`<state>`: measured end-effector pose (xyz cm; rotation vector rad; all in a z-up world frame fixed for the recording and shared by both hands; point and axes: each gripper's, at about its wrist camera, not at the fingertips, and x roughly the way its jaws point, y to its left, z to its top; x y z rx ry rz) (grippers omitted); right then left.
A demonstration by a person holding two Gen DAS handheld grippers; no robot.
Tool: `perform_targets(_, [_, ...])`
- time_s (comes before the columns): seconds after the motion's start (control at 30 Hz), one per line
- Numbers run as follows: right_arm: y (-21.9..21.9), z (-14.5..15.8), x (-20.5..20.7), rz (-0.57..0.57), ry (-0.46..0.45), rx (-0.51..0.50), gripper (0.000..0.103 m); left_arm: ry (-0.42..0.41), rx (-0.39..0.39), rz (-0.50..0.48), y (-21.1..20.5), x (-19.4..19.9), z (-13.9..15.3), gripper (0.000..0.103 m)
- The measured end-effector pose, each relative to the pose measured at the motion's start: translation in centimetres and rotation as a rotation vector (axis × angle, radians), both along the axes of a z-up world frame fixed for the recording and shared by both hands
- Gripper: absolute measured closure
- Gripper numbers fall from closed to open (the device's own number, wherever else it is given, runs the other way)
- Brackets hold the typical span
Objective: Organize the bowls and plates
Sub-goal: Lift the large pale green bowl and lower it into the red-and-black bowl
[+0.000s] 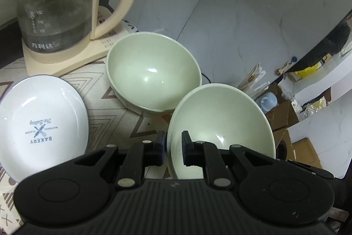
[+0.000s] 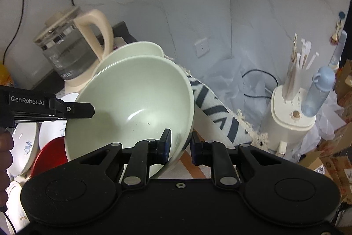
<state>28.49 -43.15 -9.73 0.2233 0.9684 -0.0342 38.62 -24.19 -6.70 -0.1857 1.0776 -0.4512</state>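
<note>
Your left claw (image 1: 173,147) is pinched on the near rim of a pale green bowl (image 1: 220,124), one finger outside the wall and one inside. Your right claw (image 2: 180,147) clamps the opposite rim of the same bowl (image 2: 132,102), so both claws carry it, tilted, above the tabletop (image 1: 123,116) with its patterned cloth. In the right wrist view your left claw (image 2: 74,110) reaches in from the left edge to the bowl's far rim.

Just past the held bowl, a second green bowl (image 1: 151,72) rests on the cloth, its rim close to the first; whether they touch cannot be told. Left of it lies a white plate (image 1: 39,120) printed "BAKERY". Farther back stands a glass kettle (image 1: 61,14) on its cream base, against the marble wall (image 1: 242,14).
</note>
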Motion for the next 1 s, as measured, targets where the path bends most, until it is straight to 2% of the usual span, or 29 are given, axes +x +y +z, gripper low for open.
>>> perform_targets(0.3, [1.5, 2.3, -0.8, 0.071, -0.057, -0.005, 0.083, -0.048, -0.033, 0.054, 1.8, -1.8, 2.8, 0.090])
perform_targets(0.5, [2.6, 2.7, -1.2, 0.118, -0.073, -0.003, 0.083, -0.080, -0.037, 0.089, 3.2, -3.1, 4.1, 0.090])
perform_targets(1.0, [5.7, 2.7, -2.0, 0.235, -0.051, 0.032, 0.083, -0.070, -0.020, 0.179, 7.2, -6.3, 4.5, 0.089])
